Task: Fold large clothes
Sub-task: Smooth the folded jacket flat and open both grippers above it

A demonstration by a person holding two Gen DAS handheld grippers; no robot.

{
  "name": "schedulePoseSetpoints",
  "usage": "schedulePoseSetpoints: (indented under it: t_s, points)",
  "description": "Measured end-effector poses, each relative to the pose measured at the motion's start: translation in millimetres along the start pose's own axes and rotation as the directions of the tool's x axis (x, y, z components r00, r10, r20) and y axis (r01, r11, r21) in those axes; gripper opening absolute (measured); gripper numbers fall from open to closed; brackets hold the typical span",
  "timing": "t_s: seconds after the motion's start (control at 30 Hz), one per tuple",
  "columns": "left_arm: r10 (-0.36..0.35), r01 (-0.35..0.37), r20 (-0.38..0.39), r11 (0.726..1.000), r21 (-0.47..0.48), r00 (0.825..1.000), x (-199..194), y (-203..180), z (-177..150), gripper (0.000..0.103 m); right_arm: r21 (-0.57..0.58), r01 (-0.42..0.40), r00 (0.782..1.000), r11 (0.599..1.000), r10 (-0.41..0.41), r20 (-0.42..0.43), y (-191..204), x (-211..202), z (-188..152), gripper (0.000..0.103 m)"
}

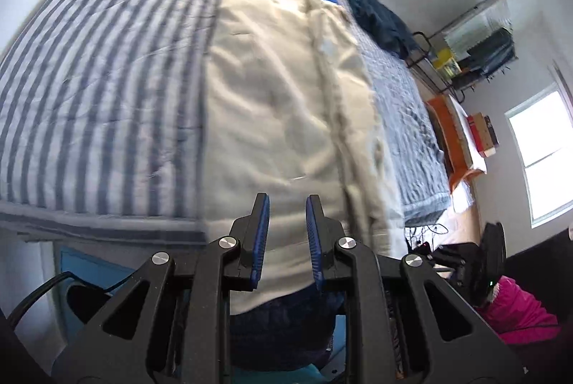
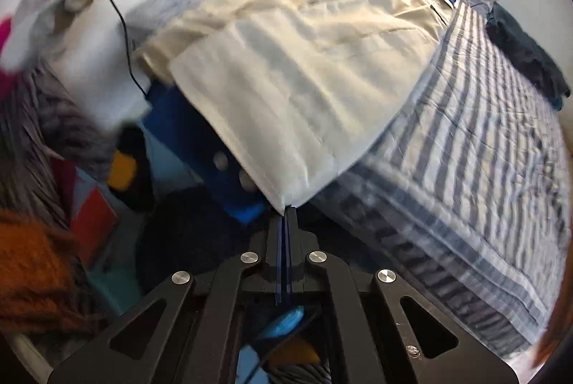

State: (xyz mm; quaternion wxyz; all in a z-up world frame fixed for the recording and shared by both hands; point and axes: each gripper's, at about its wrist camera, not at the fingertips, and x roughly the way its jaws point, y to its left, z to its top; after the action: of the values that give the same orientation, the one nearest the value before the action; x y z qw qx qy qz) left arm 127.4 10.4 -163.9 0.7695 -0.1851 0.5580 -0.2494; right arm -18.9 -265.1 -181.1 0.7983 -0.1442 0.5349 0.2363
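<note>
Matt beige cloth trousers (image 2: 304,79) (creased)

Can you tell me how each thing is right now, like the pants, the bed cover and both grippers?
Beige pants: spread on the bed, hem end hanging off the edge, one corner pinched.
Right gripper: shut on the pants' corner.
Left gripper: slightly open, nothing between its pads, over the pants.
Striped bed cover: spread flat under the pants.
Dark garment: crumpled in a heap on the bed.

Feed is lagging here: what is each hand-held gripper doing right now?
Left hand-held gripper: jaws open, nothing gripped, above the beige trousers.
Right hand-held gripper: closed, pinching the hem corner of the beige trousers.
</note>
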Motion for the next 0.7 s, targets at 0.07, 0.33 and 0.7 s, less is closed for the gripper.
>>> schedulePoseSetpoints:
  t_s: [0.07,0.33,0.7]
  points:
    - [0.001,-0.001,-0.014,1.0,-0.022,1.0,3.0,10.9,-2.8,0.019,0.018,-0.032,0.999,0.999,0.032,-0.005,-7.0,-5.2,-0.8,0.0]
    - [-0.075,0.076,-0.073,0.997,0.011,0.995,13.6,15.0,-18.9,0.019,0.089,-0.146,0.98,0.985,0.132,0.148,-28.9,-54.9,35.2,0.0]
    - [-0.05,0.054,-0.038,0.992,0.115,0.998,22.2,-11.4,-14.9,0.019,0.012,-0.145,0.977,0.989,0.141,0.158,8.8,12.2,104.3,0.013]
